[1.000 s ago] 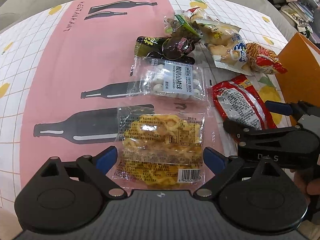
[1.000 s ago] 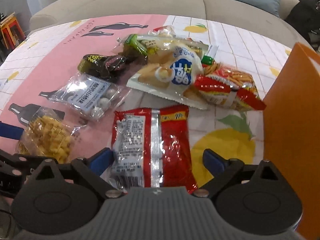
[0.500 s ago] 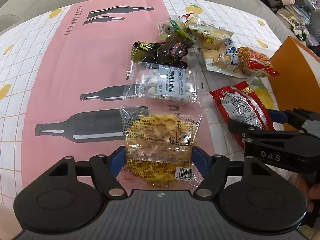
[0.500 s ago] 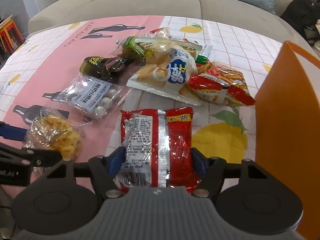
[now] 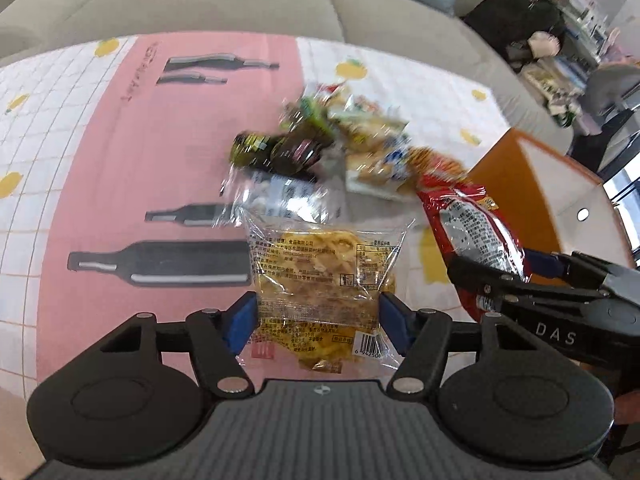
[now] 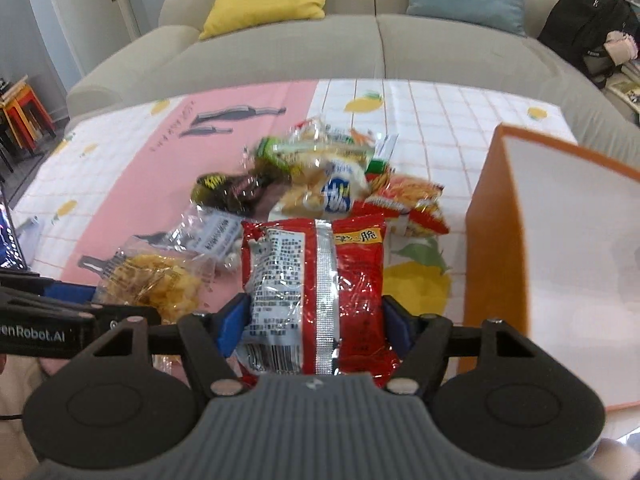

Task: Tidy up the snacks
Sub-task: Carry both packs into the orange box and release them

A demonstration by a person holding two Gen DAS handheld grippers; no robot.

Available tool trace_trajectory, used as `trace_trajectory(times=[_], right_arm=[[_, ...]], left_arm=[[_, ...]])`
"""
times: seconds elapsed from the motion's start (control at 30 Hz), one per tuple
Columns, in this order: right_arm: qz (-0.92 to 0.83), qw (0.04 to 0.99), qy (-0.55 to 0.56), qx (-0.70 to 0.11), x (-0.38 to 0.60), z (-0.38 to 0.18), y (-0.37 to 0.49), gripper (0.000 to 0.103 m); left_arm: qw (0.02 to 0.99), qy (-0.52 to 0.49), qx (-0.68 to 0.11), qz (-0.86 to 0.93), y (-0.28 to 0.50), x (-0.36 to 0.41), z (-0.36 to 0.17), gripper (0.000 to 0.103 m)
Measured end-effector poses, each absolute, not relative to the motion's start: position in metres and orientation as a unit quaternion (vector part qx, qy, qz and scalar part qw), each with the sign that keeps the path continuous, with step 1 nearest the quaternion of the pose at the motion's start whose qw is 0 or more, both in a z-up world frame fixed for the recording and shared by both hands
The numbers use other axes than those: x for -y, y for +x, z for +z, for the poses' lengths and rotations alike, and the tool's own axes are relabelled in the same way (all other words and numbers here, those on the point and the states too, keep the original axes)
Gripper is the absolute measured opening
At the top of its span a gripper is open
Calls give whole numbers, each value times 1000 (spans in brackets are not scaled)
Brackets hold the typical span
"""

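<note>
Left tongs (image 5: 318, 322), closing, pinch the yellow packet (image 5: 320, 280) and right tongs (image 6: 316, 326) hold the red packet (image 6: 316, 284), both lengthwise away.

Two wrist views, angled down, shared snack pile (image 5: 332, 156)

Two held snack packets (image 5: 320, 280), one orange box (image 6: 560, 260)

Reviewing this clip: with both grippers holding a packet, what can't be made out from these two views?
- Snack pile, both wrist views: motion-blurred, so labels and packet count are unreadable.
- Orange box, right wrist view: contents cut off by the frame edge.
- Red packet, right wrist view: lower end hidden behind the right gripper.
- Yellow packet: print too small.
</note>
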State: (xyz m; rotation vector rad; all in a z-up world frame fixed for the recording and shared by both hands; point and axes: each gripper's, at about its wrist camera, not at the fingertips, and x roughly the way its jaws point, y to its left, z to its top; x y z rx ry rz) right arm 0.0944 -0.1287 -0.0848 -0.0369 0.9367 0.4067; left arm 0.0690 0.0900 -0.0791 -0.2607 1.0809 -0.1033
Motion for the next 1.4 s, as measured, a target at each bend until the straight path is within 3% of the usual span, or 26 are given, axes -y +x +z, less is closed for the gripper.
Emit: trace_trajectory(times=[0.47, 0.77, 1.4], right_arm=[[182, 900, -9, -396, 186, -17, 99, 68], [121, 909, -13, -399, 248, -5, 116, 68], [75, 830, 9, -553, 369, -71, 157, 68]], left_arm=[[881, -114, -445, -112, 88, -45, -12, 70], [879, -78, -428, -192, 122, 14, 6, 69], [779, 125, -510, -343, 172, 172, -43, 69]])
